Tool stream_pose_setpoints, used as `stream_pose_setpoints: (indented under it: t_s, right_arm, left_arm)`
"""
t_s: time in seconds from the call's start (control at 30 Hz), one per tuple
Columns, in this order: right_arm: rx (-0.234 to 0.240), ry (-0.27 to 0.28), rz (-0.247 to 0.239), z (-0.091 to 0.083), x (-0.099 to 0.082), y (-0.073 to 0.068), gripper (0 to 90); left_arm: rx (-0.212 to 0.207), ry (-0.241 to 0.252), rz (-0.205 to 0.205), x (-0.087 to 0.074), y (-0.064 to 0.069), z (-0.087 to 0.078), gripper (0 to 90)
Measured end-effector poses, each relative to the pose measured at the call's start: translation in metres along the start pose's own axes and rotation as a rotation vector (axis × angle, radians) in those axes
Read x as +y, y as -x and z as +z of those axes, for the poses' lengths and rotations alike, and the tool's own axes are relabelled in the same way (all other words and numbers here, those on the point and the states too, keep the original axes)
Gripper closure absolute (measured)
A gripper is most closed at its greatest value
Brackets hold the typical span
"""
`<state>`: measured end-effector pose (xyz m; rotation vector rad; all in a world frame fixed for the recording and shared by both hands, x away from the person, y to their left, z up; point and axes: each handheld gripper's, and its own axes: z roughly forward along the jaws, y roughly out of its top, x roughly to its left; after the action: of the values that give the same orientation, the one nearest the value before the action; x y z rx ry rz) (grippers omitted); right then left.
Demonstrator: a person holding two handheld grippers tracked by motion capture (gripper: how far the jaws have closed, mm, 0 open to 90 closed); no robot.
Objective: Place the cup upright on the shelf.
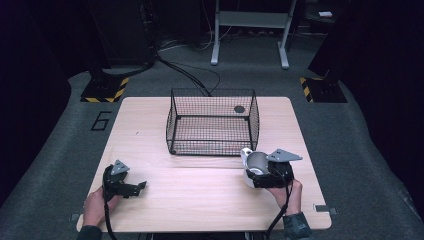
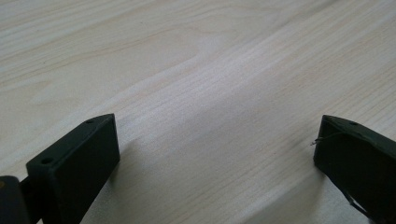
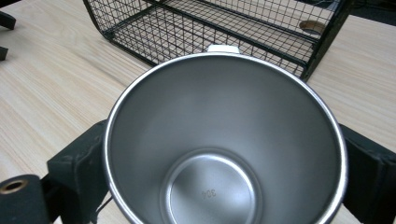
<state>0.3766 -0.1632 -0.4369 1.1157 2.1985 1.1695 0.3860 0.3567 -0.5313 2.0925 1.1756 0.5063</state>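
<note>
The steel cup sits clamped between the jaws of the right gripper, its open mouth turned toward that gripper's camera so the bare inside and a small stamped mark on its bottom show, and its white handle points toward the wire basket; in the high view the cup lies just in front of the basket's near right corner. The basket stands on the wooden table near its far edge with a small dark disc inside it by the far right. Well to the left of the basket, near the table's front edge, the left gripper rests low over bare wood with its jaws spread wide and nothing between them.
</note>
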Motion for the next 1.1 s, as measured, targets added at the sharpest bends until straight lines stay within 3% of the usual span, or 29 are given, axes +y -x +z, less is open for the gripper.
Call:
stream_pose_setpoints:
  t_s: [1.1]
  right_arm:
    - [0.053, 0.013, -0.055, 0.007, 0.039, -0.012, 6.3]
  left_arm:
    - [0.007, 0.012, 0.000, 0.000, 0.000, 0.001, 0.3]
